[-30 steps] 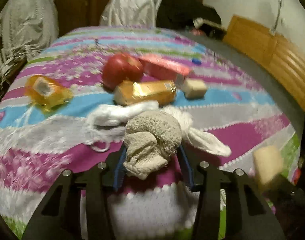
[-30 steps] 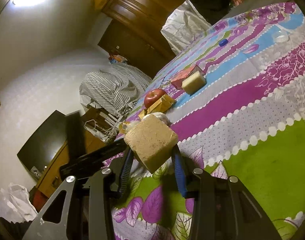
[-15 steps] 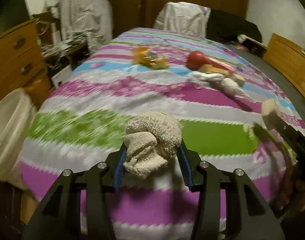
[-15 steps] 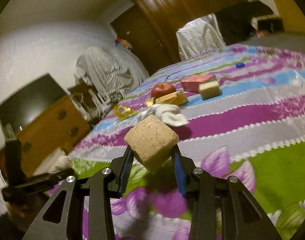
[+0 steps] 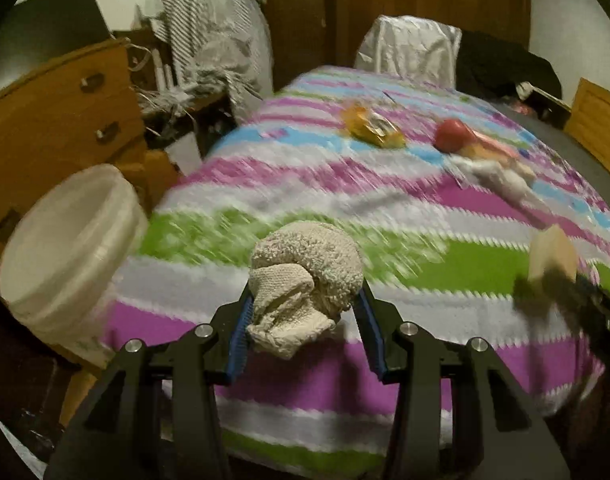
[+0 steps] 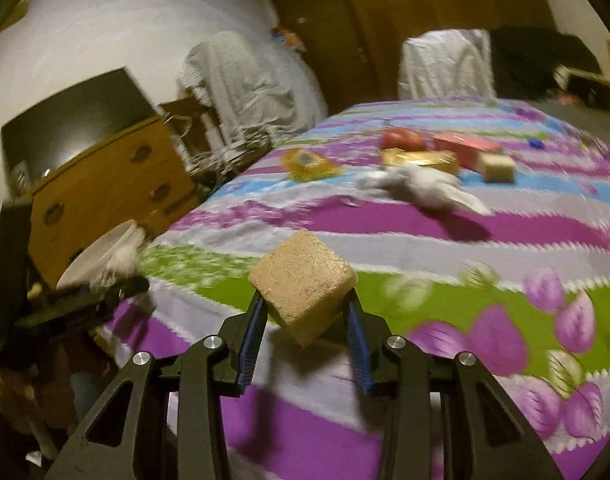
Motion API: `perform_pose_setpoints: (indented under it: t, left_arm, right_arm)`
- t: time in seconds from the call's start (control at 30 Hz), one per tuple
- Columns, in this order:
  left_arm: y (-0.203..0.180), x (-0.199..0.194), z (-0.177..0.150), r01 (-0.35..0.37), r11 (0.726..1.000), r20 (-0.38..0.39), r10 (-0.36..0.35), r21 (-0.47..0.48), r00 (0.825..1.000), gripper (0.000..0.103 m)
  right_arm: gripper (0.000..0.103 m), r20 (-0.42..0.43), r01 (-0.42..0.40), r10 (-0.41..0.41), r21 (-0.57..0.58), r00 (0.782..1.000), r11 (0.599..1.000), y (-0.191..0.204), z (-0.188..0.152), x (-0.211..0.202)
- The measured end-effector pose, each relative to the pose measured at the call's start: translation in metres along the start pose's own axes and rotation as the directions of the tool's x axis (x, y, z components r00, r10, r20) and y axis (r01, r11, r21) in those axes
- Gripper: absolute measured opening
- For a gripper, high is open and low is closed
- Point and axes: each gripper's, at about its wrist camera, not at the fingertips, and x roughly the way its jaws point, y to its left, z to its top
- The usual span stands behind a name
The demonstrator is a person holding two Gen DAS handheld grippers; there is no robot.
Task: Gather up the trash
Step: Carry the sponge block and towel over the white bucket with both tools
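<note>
My left gripper (image 5: 303, 312) grasps a beige sock (image 5: 305, 276) at frame centre; my right gripper (image 6: 305, 320) clenches a tan sponge block (image 6: 303, 284); I judge both need carrying to the white bucket (image 5: 65, 248), lower left, then releasing.

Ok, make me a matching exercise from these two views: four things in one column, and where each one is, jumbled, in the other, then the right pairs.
Column one:
1. beige rolled cloth
2. tan sponge block
3. white bucket
4. red apple

Column two:
A. lying on the striped bedspread, far side
B. clamped in the left hand-held gripper
C. beside the bed, by the wooden dresser
D. clamped in the right hand-held gripper

Pairs: 1-B, 2-D, 3-C, 4-A
</note>
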Motion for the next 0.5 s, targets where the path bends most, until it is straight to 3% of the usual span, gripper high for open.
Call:
perform_pose_setpoints:
  t: [0.17,0.5]
  left_arm:
    - [0.033,-0.019,0.032,-0.105,0.994,0.083,0.107,-0.029,0.991,0.045]
    - [0.131,-0.046,0.081,-0.311,0.936,0.147,0.335,-0.165,0.931,0.045]
  right_arm:
    - [0.040,-0.012,-0.076,0.075,-0.085,0.997,0.994,0.047,0.025,0.014]
    - [0.041,-0.042,-0.219,0.215,-0.225,0.976,0.949,0.165,0.108,0.059]
